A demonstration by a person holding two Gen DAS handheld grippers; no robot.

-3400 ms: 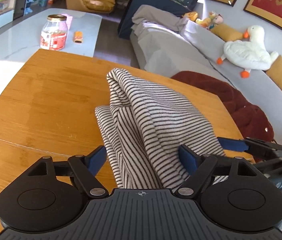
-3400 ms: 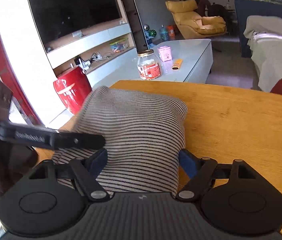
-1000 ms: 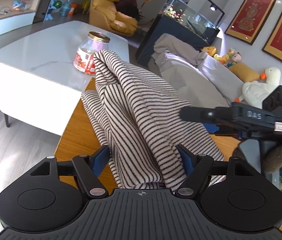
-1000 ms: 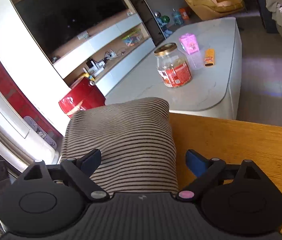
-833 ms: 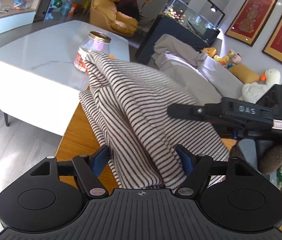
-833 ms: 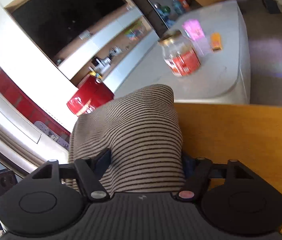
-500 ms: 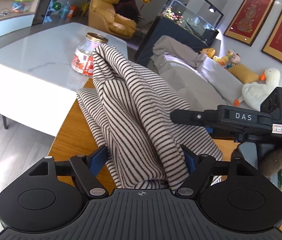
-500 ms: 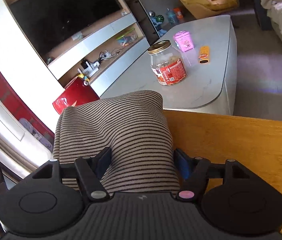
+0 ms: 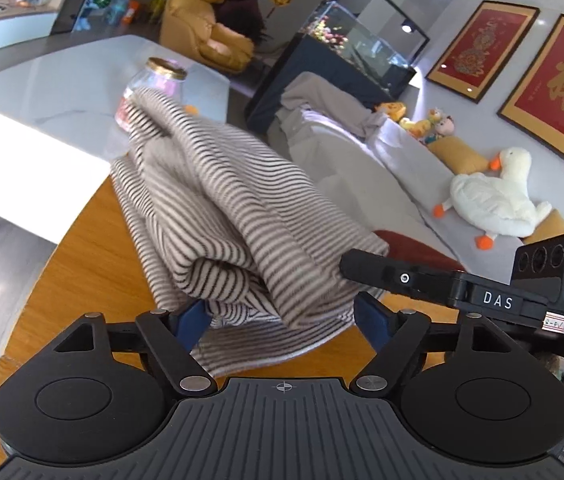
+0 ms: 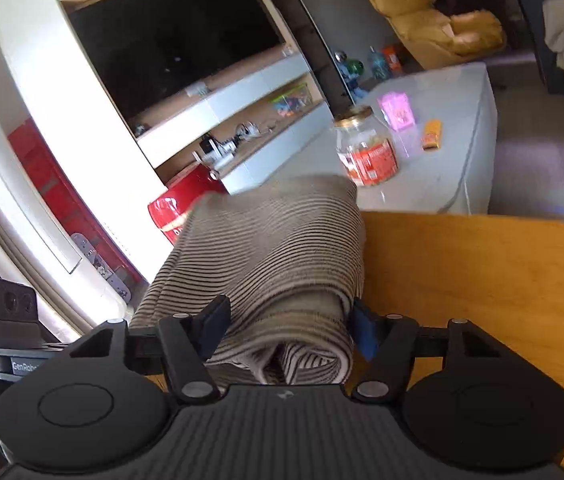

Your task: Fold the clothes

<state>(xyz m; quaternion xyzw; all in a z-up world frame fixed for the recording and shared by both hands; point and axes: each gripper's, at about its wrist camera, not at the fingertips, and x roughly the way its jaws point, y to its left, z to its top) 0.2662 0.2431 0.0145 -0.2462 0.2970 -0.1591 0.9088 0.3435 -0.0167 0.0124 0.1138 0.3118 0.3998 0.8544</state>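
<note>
A grey-and-black striped garment (image 9: 242,208) lies in a thick folded bundle on the wooden table (image 9: 82,280), near its left edge. My left gripper (image 9: 282,316) holds the near end of the bundle between its blue pads. In the right wrist view the rolled end of the garment (image 10: 282,248) fills my right gripper (image 10: 287,328); its jaws are closing and both pads press on the roll. The right gripper's black finger (image 9: 385,272) reaches in against the cloth from the right. The left gripper's body (image 10: 2,320) shows at the lower left.
Beyond the wooden table (image 10: 481,280) stands a white coffee table (image 9: 42,92) with a glass jar (image 10: 365,152), a pink box and an orange packet. A grey sofa with a plush goose (image 9: 493,200) and a dark red cushion (image 9: 413,240) runs along the right. A red appliance (image 10: 174,204) stands on the floor.
The garment's raised peak has dropped forward into a flatter bundle on the table. The right gripper, open around the cloth a second ago, has closed on it. Both hands shifted sideways.
</note>
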